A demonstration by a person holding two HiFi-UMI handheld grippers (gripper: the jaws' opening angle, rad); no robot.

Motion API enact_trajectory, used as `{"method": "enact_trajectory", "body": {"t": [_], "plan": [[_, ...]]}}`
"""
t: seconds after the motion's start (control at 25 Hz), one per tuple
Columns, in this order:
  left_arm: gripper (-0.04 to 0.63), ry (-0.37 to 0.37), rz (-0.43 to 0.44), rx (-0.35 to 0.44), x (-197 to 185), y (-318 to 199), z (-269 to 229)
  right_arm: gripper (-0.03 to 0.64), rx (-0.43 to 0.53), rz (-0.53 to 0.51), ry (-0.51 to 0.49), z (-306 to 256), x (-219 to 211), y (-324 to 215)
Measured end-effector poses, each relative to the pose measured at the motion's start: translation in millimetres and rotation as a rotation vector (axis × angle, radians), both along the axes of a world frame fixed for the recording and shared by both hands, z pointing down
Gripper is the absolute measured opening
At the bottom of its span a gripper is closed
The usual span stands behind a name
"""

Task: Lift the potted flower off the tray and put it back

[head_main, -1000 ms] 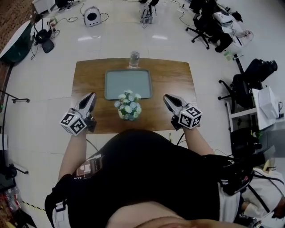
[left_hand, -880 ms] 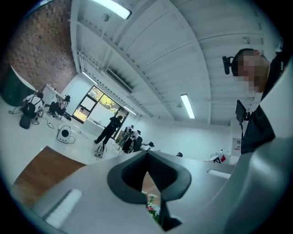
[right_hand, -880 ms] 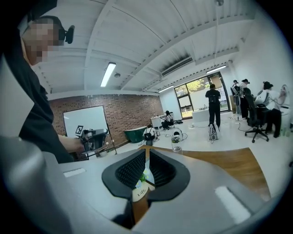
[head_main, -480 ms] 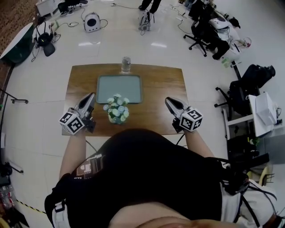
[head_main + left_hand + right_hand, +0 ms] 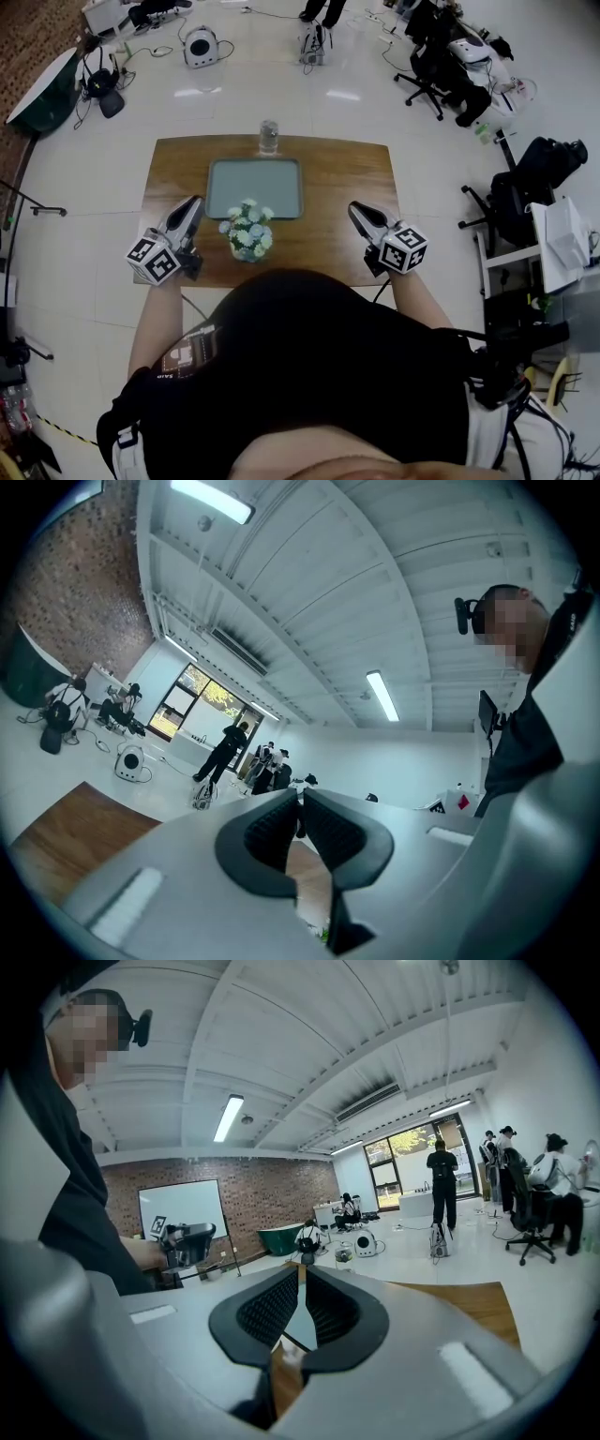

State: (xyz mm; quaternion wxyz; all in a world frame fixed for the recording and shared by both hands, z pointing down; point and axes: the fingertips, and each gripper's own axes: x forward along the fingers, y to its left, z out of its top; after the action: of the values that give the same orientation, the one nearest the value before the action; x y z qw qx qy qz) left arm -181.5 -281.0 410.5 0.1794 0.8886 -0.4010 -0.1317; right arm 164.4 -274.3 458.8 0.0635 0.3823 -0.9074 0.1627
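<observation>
Head view: the potted flower (image 5: 247,230) is standing on the table (image 5: 347,169), right up against the near rim of the tray (image 5: 272,183). As far as I can tell it's off the tray, so the put-back half is what's left. The left gripper (image 5: 194,201) and right gripper (image 5: 354,208) sit on either side of it, both well clear and not holding anything. There's also a clear glass (image 5: 269,137) at the far edge of the table, just behind the tray.

Left gripper view: the fingers (image 5: 267,832) are clenched together with nothing between them. If they go in like that, they'll just shove the pot, and it looks top-heavy enough to tip.

Right gripper view: same here. The fingers (image 5: 267,1309) meet at the tips and are empty, pointing out across the table.

What I'd worry about:
- Grabbing the blooms instead of the pot would crush the stems or let the pot drop out.
- A round pot squeezed off-centre could twist or slip.
- Carrying it too low could catch the base on the tray rim and tip it.
- Overshooting the tray could knock the glass off the far edge.
</observation>
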Motion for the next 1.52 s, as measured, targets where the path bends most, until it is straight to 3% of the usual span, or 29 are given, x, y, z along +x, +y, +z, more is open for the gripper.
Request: {"method": "enact_trajectory", "body": {"t": [0.16,0.4,0.6,0.72,0.92,1.28,1.52], "plan": [[0.071,-0.005,-0.001,0.000,-5.4,-1.7,-1.8,0.040,0.005,-0.003,-0.001,-2.0,-3.5,-3.3],[0.301,-0.046,0.024,-0.026,-0.9,-4.2,4.2,0.040,0.010,-0.012,-0.001,-2.5,-8.7,-6.2],[0.419,-0.141,0.045,-0.044,6.0,-2.4,16.6,0.040,0.002,-0.014,0.006,-1.6,-10.8,-6.6],[0.455,-0.185,0.051,-0.041,10.1,2.4,27.1,0.040,-0.012,-0.016,0.011,1.7,-11.3,-5.9],[0.484,-0.185,0.003,-0.058,9.0,9.0,54.7,0.040,-0.051,-0.020,0.024,14.7,-11.7,-4.1],[0.544,-0.358,-0.018,-0.267,29.7,55.2,201.7,0.040,-0.127,-0.014,0.037,57.8,-11.6,-9.5],[0.576,-0.492,-0.123,-0.356,56.5,77.0,282.5,0.040,-0.153,-0.024,0.006,88.6,-15.2,-7.1]]}}
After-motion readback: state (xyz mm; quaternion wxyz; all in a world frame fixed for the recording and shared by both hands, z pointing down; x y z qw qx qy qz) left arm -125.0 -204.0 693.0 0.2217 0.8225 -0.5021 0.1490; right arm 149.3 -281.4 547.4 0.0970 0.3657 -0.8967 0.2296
